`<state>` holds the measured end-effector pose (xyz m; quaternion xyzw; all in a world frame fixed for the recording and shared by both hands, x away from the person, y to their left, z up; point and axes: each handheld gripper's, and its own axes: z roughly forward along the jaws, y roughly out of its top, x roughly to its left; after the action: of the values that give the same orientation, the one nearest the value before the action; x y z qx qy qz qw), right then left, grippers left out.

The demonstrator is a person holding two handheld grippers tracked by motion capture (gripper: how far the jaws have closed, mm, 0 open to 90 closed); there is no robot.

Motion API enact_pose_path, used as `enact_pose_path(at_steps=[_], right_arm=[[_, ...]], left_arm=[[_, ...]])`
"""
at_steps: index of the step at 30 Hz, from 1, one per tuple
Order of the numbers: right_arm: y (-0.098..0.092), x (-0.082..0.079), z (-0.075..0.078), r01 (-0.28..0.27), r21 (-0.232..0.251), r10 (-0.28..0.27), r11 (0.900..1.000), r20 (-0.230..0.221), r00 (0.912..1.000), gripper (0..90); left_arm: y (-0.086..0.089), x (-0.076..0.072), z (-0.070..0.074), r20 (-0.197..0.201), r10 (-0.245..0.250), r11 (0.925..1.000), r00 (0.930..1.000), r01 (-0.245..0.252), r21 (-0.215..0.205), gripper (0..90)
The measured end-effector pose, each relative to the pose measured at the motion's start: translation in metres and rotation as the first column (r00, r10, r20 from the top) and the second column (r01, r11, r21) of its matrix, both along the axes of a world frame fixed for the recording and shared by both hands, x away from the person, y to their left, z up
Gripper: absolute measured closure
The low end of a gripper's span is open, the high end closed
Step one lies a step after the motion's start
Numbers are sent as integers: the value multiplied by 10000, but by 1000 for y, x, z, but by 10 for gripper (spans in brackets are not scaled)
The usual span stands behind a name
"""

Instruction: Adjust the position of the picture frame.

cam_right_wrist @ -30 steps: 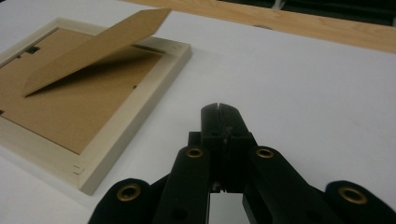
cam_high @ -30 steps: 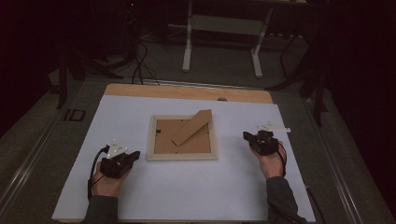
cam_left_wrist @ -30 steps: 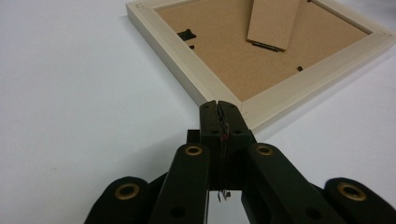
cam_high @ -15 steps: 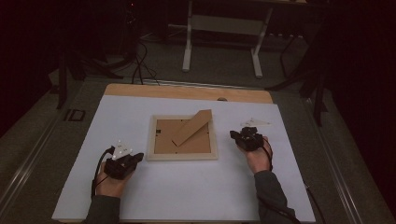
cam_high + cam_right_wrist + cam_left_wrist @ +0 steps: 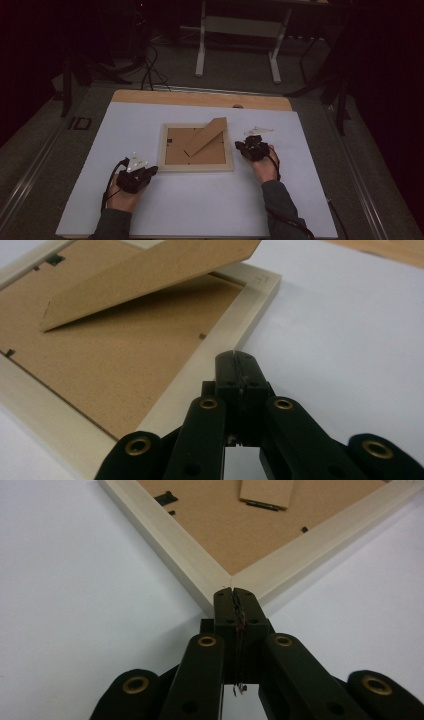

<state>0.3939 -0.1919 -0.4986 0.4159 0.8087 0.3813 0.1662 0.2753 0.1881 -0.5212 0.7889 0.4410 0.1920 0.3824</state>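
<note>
- The picture frame point(image 5: 196, 148) lies face down at the middle of the white table point(image 5: 150, 215), its cardboard stand point(image 5: 205, 136) propped up.
- The left gripper point(image 5: 150, 171), jaws clenched and empty, points at the frame's lower-left corner.
- The right gripper point(image 5: 241, 146), likewise clenched on nothing, sits at the frame's right rail.
- Step in hand looks like the approach; next, probably bracing the frame from both sides.

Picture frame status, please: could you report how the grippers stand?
Left gripper shut at frame corner. Right gripper shut by frame edge. Picture frame face down, stand raised. Nothing blocking.
</note>
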Motion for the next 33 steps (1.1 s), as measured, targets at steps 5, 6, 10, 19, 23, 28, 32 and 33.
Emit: enact_pose_path(at_steps=[5,6,10,19,23,28,32,33], right_arm=[[9,4,-11,-123,-144,118,9998,-280,9995,897],[9,4,-11,-123,-144,118,9998,-280,9995,897],[14,3,-15,-462,-117,459,9989,-239,9987,897],[23,4,-15,-667,-412,653,9969,-348,9973,898],[23,3,-16,-666,-437,653,9968,-296,9974,899],[24,3,-15,-742,-575,726,9956,-294,9969,900],[24,1,-15,-836,-538,821,9950,-300,9962,900],[23,0,-15,-877,-526,864,9948,-273,9959,900]], left_arm=[[-4,1,-2,-57,-144,9998,9999,145,159,900],[-4,1,-2,-69,-151,9996,9999,153,228,900],[-4,3,-4,-150,-172,9997,9997,174,177,900],[-8,4,-8,-271,-519,9976,9983,531,448,900],[-11,3,-9,-332,-640,9958,9974,660,631,900],[-12,4,-11,-417,-629,9946,9971,661,794,900],[-12,5,-12,-475,-585,9945,9972,624,841,900],[-12,5,-12,-472,-565,9946,9973,603,850,900]])
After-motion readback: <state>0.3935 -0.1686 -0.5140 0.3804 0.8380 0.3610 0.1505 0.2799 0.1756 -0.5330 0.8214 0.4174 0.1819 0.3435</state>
